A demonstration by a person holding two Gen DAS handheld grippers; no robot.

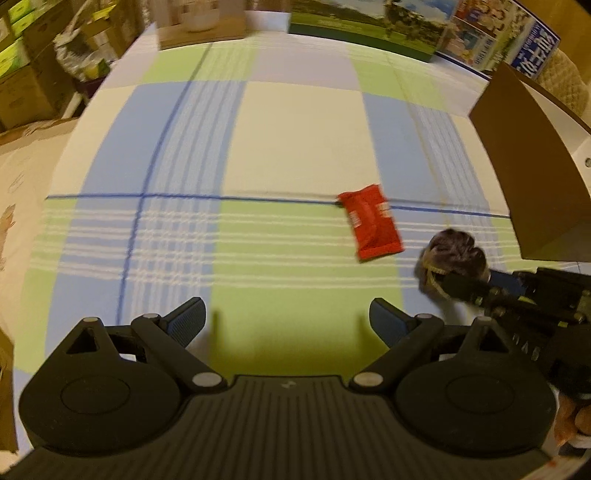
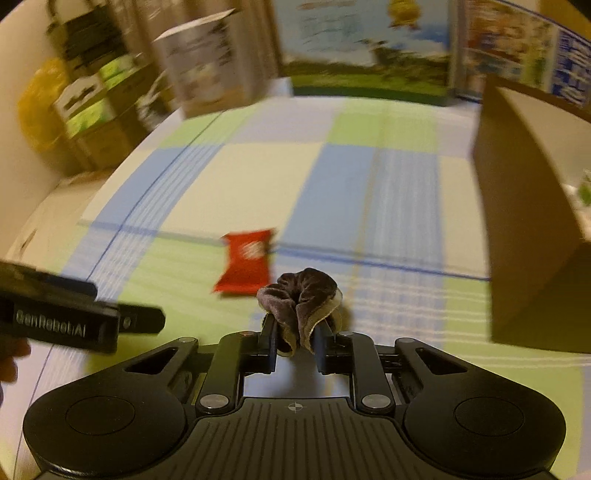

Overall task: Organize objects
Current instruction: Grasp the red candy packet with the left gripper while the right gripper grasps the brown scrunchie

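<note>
A dark purple velvet scrunchie (image 2: 301, 295) sits pinched between the pads of my right gripper (image 2: 295, 334), which is shut on it just above the checked tablecloth. The same scrunchie (image 1: 452, 254) shows in the left wrist view with the right gripper (image 1: 448, 282) reaching in from the right. A red snack packet (image 1: 371, 226) lies flat on the cloth, ahead and to the right of my left gripper (image 1: 286, 317), which stands wide open with nothing between its fingers. The packet (image 2: 245, 264) lies just left of the scrunchie in the right wrist view.
A brown cardboard box (image 1: 532, 177) stands open at the right edge, also seen as the box (image 2: 532, 229). Picture boxes (image 1: 369, 22) line the far edge of the table. Stacked cartons (image 1: 22, 66) stand beyond the table at the left.
</note>
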